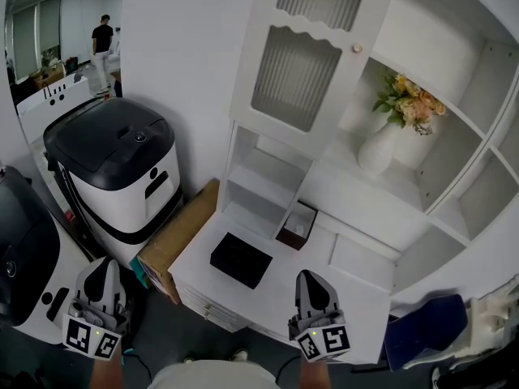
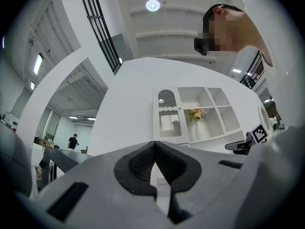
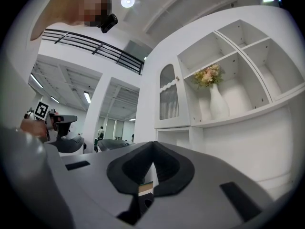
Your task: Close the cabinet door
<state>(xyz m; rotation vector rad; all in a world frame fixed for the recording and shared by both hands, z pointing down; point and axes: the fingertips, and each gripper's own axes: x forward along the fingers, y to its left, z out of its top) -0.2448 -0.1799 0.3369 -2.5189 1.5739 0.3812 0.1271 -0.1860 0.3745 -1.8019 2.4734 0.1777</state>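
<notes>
White cabinet point(image 1: 454, 116) faces the tabletop; door point(image 1: 304, 55) hangs open, upper left. Left tongs point(image 1: 104, 264) and right tongs point(image 1: 309, 275) are pressed together, empty, well below. Risk: hard shove slams door, toppling vase point(image 1: 379, 148).

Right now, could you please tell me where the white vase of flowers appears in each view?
Head view: vase upper right, in the open cabinet.
Left gripper view: vase right of centre, small.
Right gripper view: vase right of centre.
Shared landmark: the ribbed-glass cabinet door, just left of it in all three.
</notes>
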